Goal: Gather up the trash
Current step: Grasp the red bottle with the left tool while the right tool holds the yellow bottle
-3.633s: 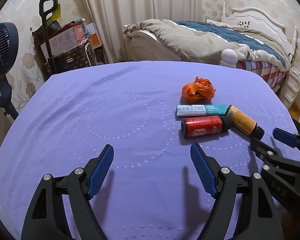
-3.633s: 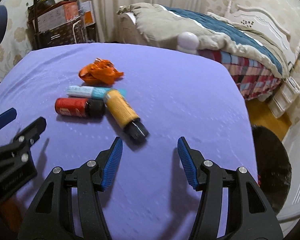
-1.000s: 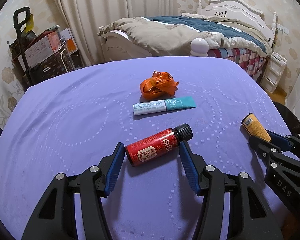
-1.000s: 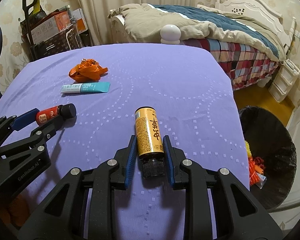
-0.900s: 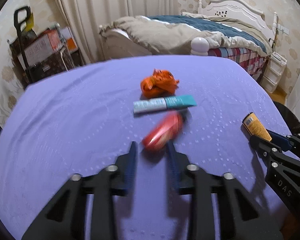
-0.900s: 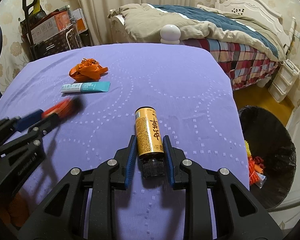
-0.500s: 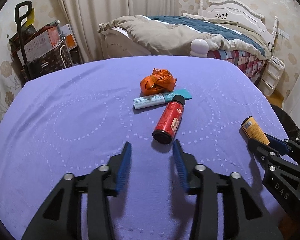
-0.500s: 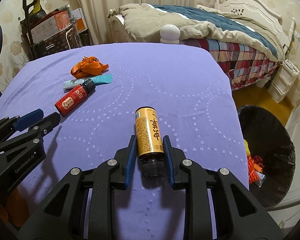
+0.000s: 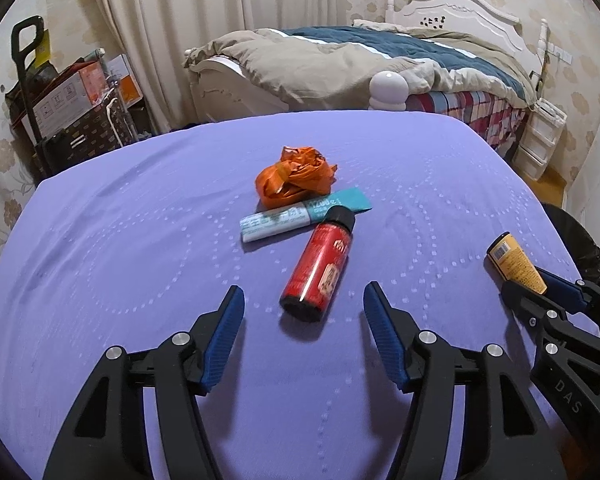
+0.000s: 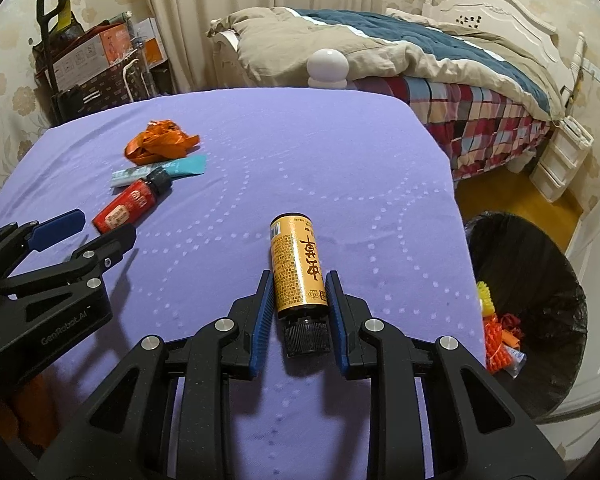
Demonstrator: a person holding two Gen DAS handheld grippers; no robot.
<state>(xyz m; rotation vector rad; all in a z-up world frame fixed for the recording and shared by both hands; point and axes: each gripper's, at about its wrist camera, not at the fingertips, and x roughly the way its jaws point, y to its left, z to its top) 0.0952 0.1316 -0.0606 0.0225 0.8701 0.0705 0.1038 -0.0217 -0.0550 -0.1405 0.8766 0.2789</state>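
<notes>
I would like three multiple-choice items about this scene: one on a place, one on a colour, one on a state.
1. Where is the black-lined trash bin?
A. on the purple cloth
B. on the floor beside the table
C. on the bed

2. What colour is the crumpled plastic wrapper?
A. orange
B. green
C. white

3. What is the right gripper doing?
A. standing open and empty
B. clamping the yellow bottle with a black cap
C. clamping the red bottle

Answers: 1 B, the bin stands below the table's right edge. 2 A, it is bright orange. 3 B, both blue pads press the yellow bottle's sides.
</notes>
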